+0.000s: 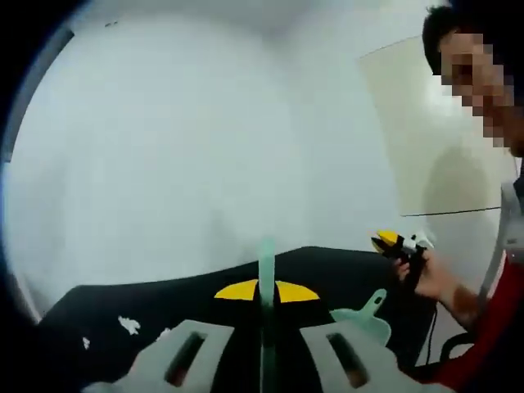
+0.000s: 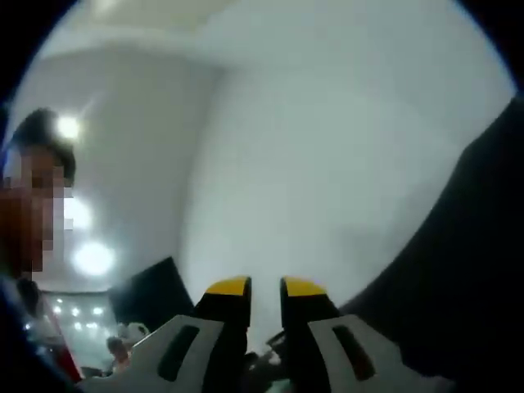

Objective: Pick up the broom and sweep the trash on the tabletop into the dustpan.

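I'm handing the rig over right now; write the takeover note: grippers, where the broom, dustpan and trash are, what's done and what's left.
Left gripper: jaws shut on the broom, its thin green handle standing up between the yellow tips.
Right gripper: jaws nearly closed with a narrow gap; whether they grip anything cannot be told. It is raised, pointing at the wall.
Dustpan: on the black tabletop, right of the left gripper.
Trash: white scraps on the tabletop, to the left.
Done: broom picked up.
Left: sweep the scraps into the dustpan.
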A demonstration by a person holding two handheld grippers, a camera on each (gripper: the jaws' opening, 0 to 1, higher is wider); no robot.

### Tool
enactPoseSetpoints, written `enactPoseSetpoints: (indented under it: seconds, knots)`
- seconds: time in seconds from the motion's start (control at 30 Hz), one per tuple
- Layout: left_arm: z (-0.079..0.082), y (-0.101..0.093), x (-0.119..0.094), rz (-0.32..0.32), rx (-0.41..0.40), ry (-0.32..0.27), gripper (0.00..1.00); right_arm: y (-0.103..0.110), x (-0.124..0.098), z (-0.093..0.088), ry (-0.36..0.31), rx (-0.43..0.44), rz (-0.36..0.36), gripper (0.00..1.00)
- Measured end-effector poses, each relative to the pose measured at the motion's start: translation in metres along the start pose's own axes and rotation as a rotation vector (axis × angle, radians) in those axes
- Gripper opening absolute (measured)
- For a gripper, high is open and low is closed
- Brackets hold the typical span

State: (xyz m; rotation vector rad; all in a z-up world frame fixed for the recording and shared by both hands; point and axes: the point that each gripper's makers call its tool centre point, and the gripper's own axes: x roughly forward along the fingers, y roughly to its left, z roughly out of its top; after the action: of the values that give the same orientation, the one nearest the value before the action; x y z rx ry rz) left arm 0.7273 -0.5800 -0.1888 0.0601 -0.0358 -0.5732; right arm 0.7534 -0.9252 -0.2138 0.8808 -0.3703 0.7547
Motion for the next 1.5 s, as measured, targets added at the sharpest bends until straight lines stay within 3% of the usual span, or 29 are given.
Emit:
enactPoseSetpoints:
  seconds: [0.13, 0.2, 0.3, 0.5, 0.6, 0.7, 0.77, 0.87, 0.93, 1.03, 1.13, 1.3, 1.4, 1.5]
  knots:
    - [-0.031, 0.013, 0.003, 0.013, -0.025, 0.067, 0.04, 0.0, 0.0, -0.001, 0.002, -0.002, -0.005, 0.17]
    - [-0.028, 0.012, 0.004, -0.008, -0.094, 0.013, 0.05, -0.001, 0.001, -0.001, 0.004, 0.0, -0.006, 0.17]
    - [-0.038, 0.02, 0.003, 0.019, -0.041, 0.088, 0.05, 0.0, 0.001, -0.002, 0.007, -0.002, -0.008, 0.17]
    - [-0.026, 0.017, -0.001, -0.005, -0.091, 0.039, 0.04, -0.004, 0.001, 0.001, 0.006, 0.0, -0.008, 0.17]
    - [-0.022, 0.025, 0.0, 0.004, -0.021, 0.058, 0.04, -0.004, 0.001, 0.001, 0.007, 0.0, -0.008, 0.17]
    - [-0.006, 0.057, -0.001, 0.087, 0.065, 0.05, 0.04, -0.002, 0.0, 0.0, 0.007, 0.004, -0.007, 0.17]
    - [0.005, 0.097, -0.005, 0.181, 0.124, 0.049, 0.04, -0.001, 0.0, 0.0, 0.004, 0.006, -0.007, 0.17]
    - [0.024, 0.167, -0.012, 0.332, 0.286, 0.027, 0.04, 0.0, 0.0, -0.001, 0.002, 0.011, -0.007, 0.17]
    - [0.022, 0.205, -0.011, 0.386, 0.295, 0.048, 0.04, 0.001, 0.0, -0.001, 0.001, 0.012, -0.007, 0.17]
    - [0.014, 0.246, -0.004, 0.401, 0.28, 0.055, 0.04, 0.001, -0.001, 0.0, -0.004, 0.016, -0.009, 0.17]
    - [0.0, 0.274, 0.004, 0.403, 0.333, 0.071, 0.04, -0.003, -0.001, 0.002, -0.007, 0.02, -0.01, 0.17]
    - [-0.035, 0.311, 0.013, 0.443, 0.554, 0.159, 0.04, -0.004, 0.0, 0.003, -0.007, 0.026, -0.01, 0.17]
    - [-0.051, 0.33, 0.016, 0.449, 0.539, 0.171, 0.04, -0.004, -0.001, 0.003, -0.01, 0.028, -0.01, 0.17]
    - [-0.07, 0.341, 0.017, 0.457, 0.422, 0.176, 0.03, -0.003, -0.001, 0.002, -0.012, 0.03, -0.01, 0.17]
